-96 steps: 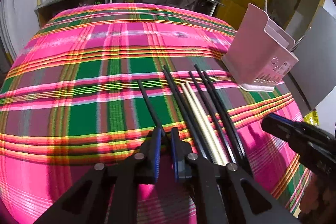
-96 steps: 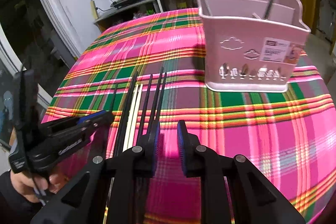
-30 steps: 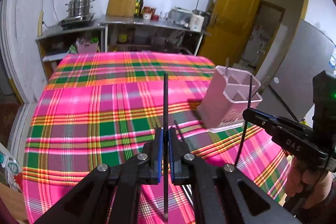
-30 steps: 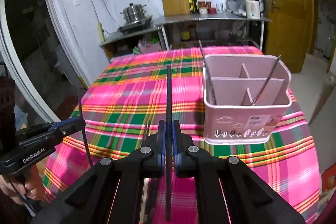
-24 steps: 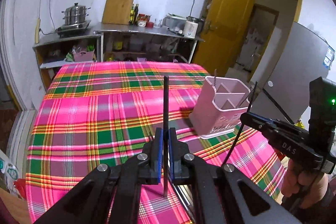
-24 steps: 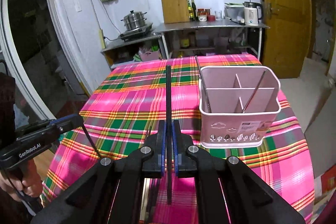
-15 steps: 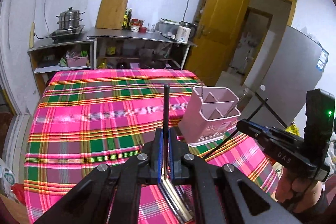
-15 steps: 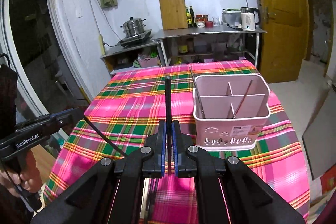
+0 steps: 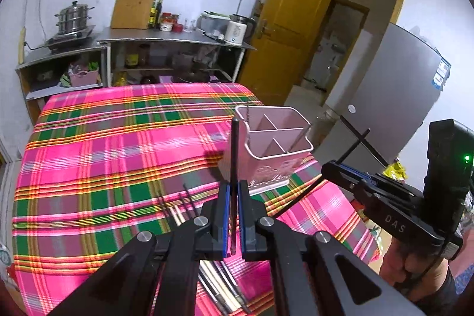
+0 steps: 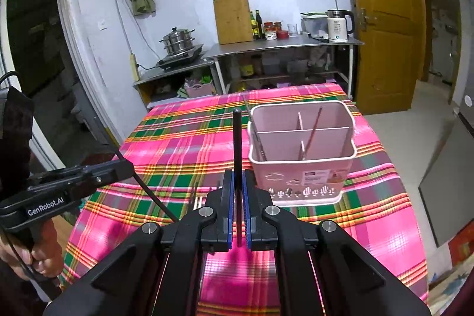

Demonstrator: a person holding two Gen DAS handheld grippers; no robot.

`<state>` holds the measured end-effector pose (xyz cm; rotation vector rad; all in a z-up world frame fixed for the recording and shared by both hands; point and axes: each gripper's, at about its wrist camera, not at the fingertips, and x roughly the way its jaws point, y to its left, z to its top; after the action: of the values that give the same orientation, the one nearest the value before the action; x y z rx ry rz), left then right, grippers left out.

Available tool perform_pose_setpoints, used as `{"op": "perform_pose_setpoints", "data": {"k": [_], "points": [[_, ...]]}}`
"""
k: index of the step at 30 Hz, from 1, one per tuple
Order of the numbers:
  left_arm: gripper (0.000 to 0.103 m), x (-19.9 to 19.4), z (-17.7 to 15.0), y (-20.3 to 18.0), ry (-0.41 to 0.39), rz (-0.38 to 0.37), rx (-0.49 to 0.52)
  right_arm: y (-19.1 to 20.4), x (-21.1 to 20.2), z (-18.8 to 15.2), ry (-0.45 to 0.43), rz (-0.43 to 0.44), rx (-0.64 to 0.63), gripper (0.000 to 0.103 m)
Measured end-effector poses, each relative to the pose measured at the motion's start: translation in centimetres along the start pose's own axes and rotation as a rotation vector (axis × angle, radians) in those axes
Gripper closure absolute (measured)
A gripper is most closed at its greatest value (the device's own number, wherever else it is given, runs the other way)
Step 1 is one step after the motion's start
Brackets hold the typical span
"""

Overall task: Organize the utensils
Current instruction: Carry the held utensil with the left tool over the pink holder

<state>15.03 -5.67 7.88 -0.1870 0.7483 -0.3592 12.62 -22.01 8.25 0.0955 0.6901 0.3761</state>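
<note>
My left gripper [image 9: 234,185] is shut on a black chopstick [image 9: 235,144] that stands upright between its blue pads, high above the plaid table. My right gripper [image 10: 237,175] is likewise shut on a second black chopstick [image 10: 237,138]. In the left wrist view the right gripper [image 9: 340,168] shows at the right with its chopstick slanting. In the right wrist view the left gripper [image 10: 118,168] shows at the left. The pink utensil holder [image 10: 302,168] [image 9: 275,144] stands ahead on the table with a few thin metal pieces in its compartments. Several chopsticks [image 9: 183,206] lie on the cloth below me.
The pink-and-green plaid table [image 9: 103,153] fills the foreground, its right edge near the holder. Behind it stand steel shelves [image 10: 281,49] with a steamer pot [image 10: 177,42], a kettle [image 10: 337,25] and bottles. A yellow door [image 10: 382,34] and a grey fridge [image 9: 394,85] stand at the right.
Both grippers, open over the chopsticks lying on the cloth three seconds ago, now each hold one. Over the last second both have risen and drawn back, so the holder looks smaller.
</note>
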Motion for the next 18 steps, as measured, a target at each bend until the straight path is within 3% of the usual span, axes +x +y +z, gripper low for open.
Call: {"op": "perform_pose_setpoints", "data": {"k": [9,18], "points": [[0.098,1.8,2.7,-2.2,0.020,-0.053,0.021,-1.4,-1.0,1.4,-0.027,-0.025,0.015,0.098],[0.098,0.7,7.8,-4.0,-0.051,-0.085,0.047,-2.4,-3.1,5.0,-0.109,-0.045,0.017,0.098]]}}
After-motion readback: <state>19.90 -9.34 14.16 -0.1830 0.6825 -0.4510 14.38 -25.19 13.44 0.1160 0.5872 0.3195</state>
